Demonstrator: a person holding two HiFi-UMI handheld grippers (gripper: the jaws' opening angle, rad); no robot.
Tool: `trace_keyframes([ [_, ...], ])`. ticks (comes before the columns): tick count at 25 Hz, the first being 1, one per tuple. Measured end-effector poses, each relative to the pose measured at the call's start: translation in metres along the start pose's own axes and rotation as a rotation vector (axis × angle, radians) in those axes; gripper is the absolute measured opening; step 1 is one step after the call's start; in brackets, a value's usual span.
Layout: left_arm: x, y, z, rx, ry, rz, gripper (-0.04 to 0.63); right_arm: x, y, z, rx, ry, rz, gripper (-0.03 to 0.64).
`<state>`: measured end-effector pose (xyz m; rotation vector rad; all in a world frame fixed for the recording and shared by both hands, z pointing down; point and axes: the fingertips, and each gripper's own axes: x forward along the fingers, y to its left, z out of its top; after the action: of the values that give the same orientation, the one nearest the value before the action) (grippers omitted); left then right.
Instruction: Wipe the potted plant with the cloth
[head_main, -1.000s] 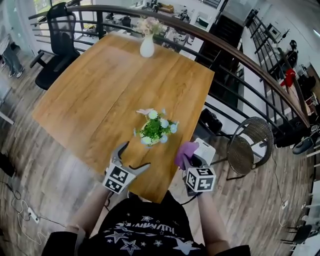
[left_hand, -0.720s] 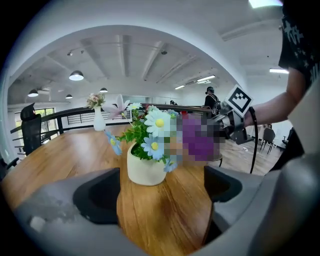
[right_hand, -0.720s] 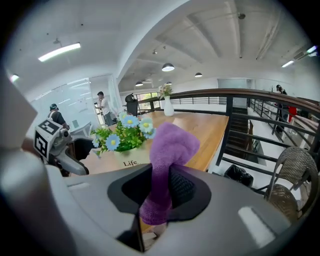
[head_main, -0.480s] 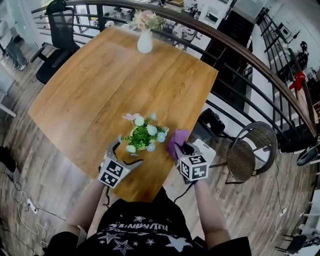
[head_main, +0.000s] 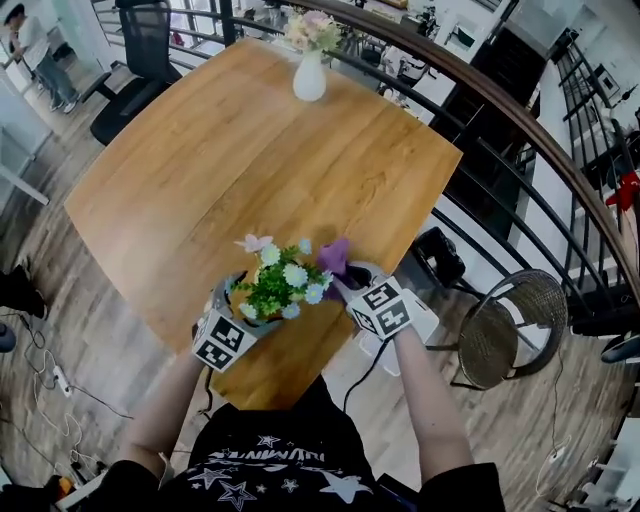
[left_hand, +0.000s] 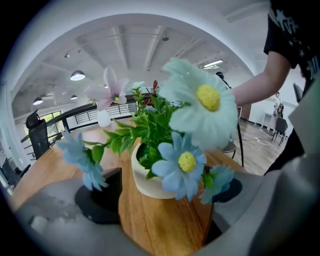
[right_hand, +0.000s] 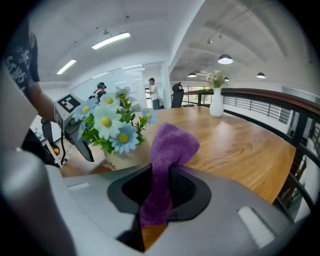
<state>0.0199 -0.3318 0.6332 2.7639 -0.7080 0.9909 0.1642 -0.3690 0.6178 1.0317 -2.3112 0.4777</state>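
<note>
At the near edge of the wooden table (head_main: 230, 160), the person holds a gripper on each side of the potted plant (head_main: 278, 288). The left gripper (head_main: 240, 300) reaches in from the near left with its jaws spread wide. In the left gripper view the white pot (left_hand: 150, 175) stands between them, and a strip of bare wood separates it from the left pad. A blue flower covers the right pad, so contact there cannot be told.

The right gripper (head_main: 347, 278) comes in from the near right, its jaws clamped on the purple cloth (head_main: 333, 255). The cloth stands up out of the jaws in a bunched fold (right_hand: 167, 150). It is just beside the right side of the plant's pale flowers (right_hand: 110, 125); whether it touches them cannot be told.

The plant stands upright near the table's near right corner. Beyond it the tabletop runs bare to a white vase (head_main: 309, 75) of flowers near the far edge. Behind that a curved railing (head_main: 480, 110) passes, and a black office chair (head_main: 140, 50) stands at the far left. A wire chair (head_main: 510, 325) stands on the floor to the right.
</note>
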Motion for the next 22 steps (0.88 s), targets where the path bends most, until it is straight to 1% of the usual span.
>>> trace_keyframes([
  [5, 0.007, 0.002, 0.008, 0.01, 0.003, 0.003, 0.531, 0.017, 0.0, 0.016, -0.14, 0.001, 0.128, 0.083],
  [9, 0.013, 0.002, 0.008, 0.014, 0.022, 0.007, 0.518, 0.03, 0.008, 0.024, -0.226, 0.003, 0.224, 0.081],
  [10, 0.013, 0.004, 0.008, 0.016, 0.026, 0.016, 0.492, 0.032, 0.013, 0.026, -0.248, 0.004, 0.252, 0.081],
  [11, 0.013, 0.005, 0.008, 0.018, 0.03, 0.028, 0.451, 0.033, 0.018, 0.028, -0.269, 0.007, 0.279, 0.081],
  [13, 0.012, 0.008, 0.008, 0.022, 0.033, 0.046, 0.413, 0.034, 0.027, 0.029, -0.313, 0.023, 0.318, 0.081],
  [16, 0.013, 0.008, 0.008, 0.024, 0.037, 0.049, 0.411, 0.034, 0.032, 0.027, -0.35, 0.042, 0.346, 0.081],
  [19, 0.012, 0.009, 0.006, 0.02, 0.04, 0.049, 0.41, 0.036, 0.039, 0.024, -0.346, 0.044, 0.364, 0.08],
  [22, 0.012, 0.009, 0.005, 0.016, 0.042, 0.052, 0.408, 0.035, 0.041, 0.021, -0.327, 0.038, 0.36, 0.08],
])
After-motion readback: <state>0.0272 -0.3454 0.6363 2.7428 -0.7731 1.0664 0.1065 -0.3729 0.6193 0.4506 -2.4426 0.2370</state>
